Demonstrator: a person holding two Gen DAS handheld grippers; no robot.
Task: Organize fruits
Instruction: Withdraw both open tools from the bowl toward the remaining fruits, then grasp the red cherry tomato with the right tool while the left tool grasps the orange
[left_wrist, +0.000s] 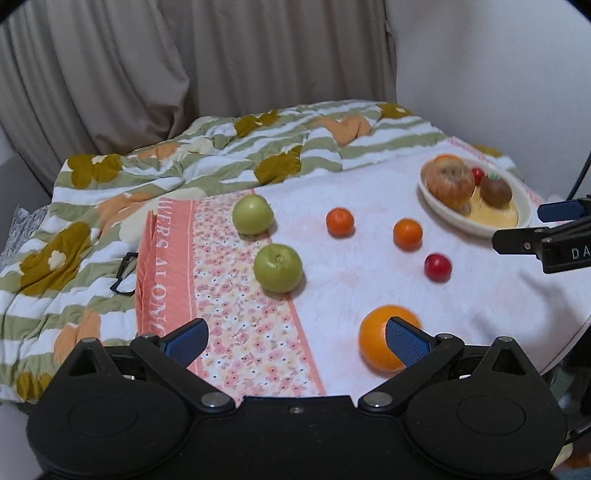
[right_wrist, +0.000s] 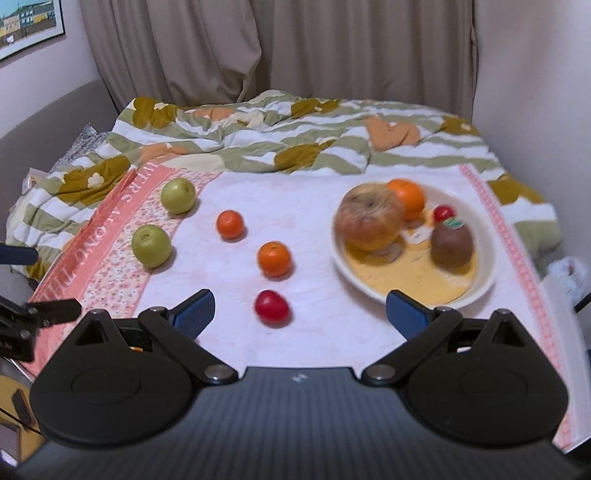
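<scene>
Both grippers empty, jaws spread wide. The left gripper (left_wrist: 295, 341) hangs low over the pink-bordered white cloth (left_wrist: 369, 206), w/ the big round orange (left_wrist: 376, 347) just behind its right blue pad (left_wrist: 406, 341), outside the gap, not between the pads. The right gripper (right_wrist: 299, 314) sits w/ the small glossy red fruit (right_wrist: 271, 304) just ahead of its jaws, about centred, and the shallow white bowl w/ yellow inside (right_wrist: 484, 258) right by its right pad (right_wrist: 404, 314).

Bowl already holds a large mottled apple (right_wrist: 369, 218), a mandarin (right_wrist: 408, 197), a brown kiwi-like fruit (right_wrist: 452, 242) and a tiny red one (right_wrist: 443, 212). Loose ahead of the jaws: two green apples (left_wrist: 253, 214) (left_wrist: 277, 267) to the left, two small mandarins (left_wrist: 340, 221) (left_wrist: 407, 233) further out.

Risks, as I see it:
- cloth lies over a rumpled striped quilt (left_wrist: 184, 155), prob. soft underneath; any nudge and a round fruit rolls off.
- left pad closing now would clip the big orange's side and shove it toward the near edge.
- right pad is close enough to the rim to tip or slide the bowl if it swings.
- red fruit is small + glossy; an off-centre pinch could squirt it out.
- grippers are near each other, so they could bump.
</scene>
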